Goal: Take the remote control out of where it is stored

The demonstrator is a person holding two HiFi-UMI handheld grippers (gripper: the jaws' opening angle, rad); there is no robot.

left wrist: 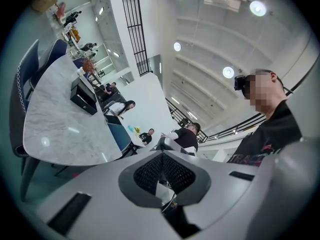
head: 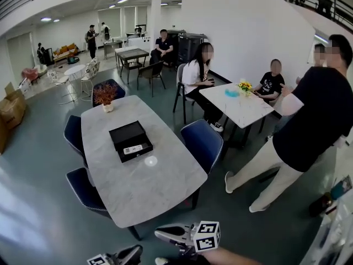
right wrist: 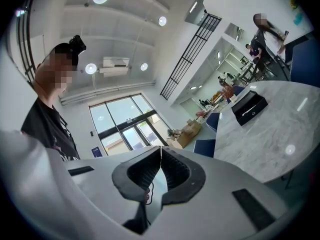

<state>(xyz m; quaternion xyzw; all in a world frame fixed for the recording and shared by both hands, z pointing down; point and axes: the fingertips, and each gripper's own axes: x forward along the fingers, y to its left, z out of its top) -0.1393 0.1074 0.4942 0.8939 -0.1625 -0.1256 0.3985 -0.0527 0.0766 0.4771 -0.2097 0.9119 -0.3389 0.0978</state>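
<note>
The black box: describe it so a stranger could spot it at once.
Start at the grey marble table ringed by blue chairs. Near its middle lies the black box, flat and rectangular. It is the only dark thing there; the reddish potted plant stands at the far end.

The remote control (head: 133,149) lies in the box (head: 124,132) on the table (head: 157,195) (plant (head: 105,95) behind).
</note>
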